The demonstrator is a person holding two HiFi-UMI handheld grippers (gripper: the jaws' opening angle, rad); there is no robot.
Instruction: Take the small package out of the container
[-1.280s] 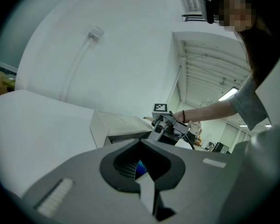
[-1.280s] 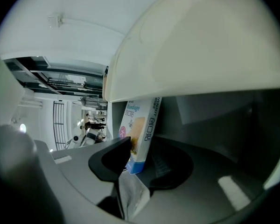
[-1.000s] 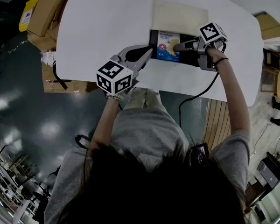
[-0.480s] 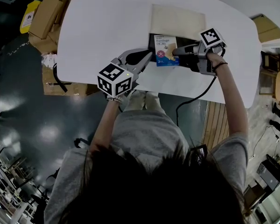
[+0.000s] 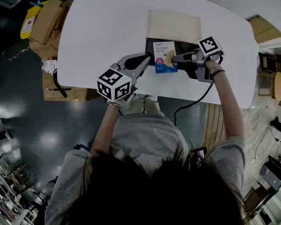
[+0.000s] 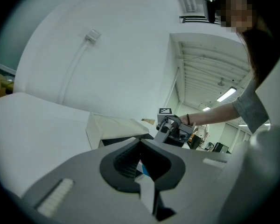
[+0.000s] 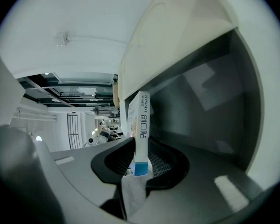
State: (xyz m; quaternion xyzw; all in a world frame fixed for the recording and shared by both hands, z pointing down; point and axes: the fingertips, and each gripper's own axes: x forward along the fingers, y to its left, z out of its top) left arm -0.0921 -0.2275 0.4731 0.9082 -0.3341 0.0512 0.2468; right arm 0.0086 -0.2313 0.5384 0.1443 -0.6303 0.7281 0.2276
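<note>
right hand-held gripper [image 5: 174,58], jaws just closing on small package [image 5: 164,55], at container [image 5: 185,47]

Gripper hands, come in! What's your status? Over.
Right gripper jaws just closing, clamped on small package, tilted up over container. Left gripper tips together at container's left rim. Lid open, nothing blocking.

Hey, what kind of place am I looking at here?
Probably a lab or workshop hall rather than a home: cardboard boxes piled on a dark glossy floor, a plain white table as the work surface, and long strip lights overhead.
</note>
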